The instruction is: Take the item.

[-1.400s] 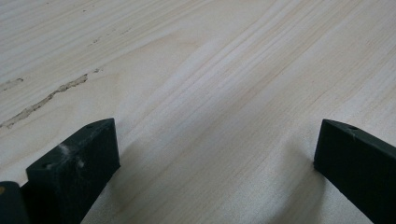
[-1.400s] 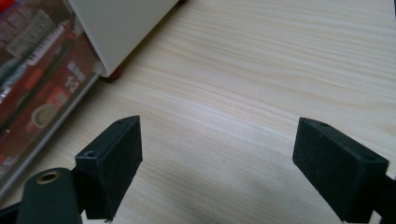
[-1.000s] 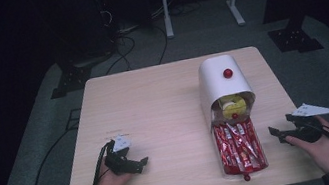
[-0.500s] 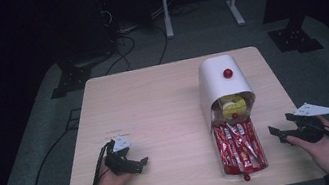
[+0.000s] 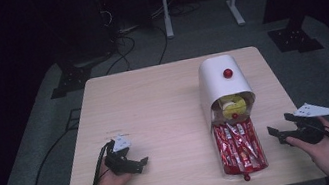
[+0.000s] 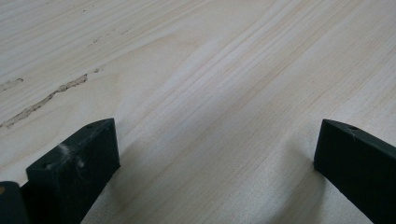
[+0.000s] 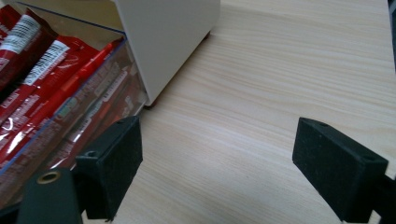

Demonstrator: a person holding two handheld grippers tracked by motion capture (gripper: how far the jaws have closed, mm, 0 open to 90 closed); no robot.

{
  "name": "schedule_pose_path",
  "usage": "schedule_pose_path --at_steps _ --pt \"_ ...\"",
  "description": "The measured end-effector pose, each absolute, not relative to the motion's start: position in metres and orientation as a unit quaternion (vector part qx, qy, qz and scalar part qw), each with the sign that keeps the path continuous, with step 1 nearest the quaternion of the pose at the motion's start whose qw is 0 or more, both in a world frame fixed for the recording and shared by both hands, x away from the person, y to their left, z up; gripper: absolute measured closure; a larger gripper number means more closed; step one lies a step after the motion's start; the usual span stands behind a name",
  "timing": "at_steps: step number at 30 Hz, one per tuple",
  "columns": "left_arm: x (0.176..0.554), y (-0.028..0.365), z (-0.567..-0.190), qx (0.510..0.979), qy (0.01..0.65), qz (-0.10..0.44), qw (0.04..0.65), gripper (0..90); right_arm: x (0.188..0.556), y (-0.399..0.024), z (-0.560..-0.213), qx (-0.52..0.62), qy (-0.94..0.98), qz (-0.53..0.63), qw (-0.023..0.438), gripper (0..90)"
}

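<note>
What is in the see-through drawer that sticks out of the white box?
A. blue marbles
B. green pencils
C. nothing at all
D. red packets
D: the clear drawer pulled out of the white box is packed with long red packets, and they show again beside the right tool in the right gripper view.

**Item counts**

One wooden table (image 5: 154,104). One white dispenser box (image 5: 219,86) with one pulled-out clear drawer (image 5: 226,173). Two red knobs (image 5: 227,73). Red snack packets (image 5: 237,146): many, exact number unclear. Two grippers: left (image 5: 136,164), right (image 5: 279,126). Two hands.
</note>
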State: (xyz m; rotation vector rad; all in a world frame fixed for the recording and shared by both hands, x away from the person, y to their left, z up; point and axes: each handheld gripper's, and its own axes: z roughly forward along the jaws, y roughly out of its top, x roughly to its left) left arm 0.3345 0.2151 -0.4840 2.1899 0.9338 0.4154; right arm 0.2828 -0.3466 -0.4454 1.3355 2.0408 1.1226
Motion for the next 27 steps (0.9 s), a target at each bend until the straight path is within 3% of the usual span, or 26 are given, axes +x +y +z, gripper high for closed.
schedule_pose_path --at_steps 27 --pt "0.334 0.215 -0.484 0.848 0.361 0.160 0.353 0.0 0.274 -0.331 -0.430 0.464 0.741 0.436 0.212 15.3"
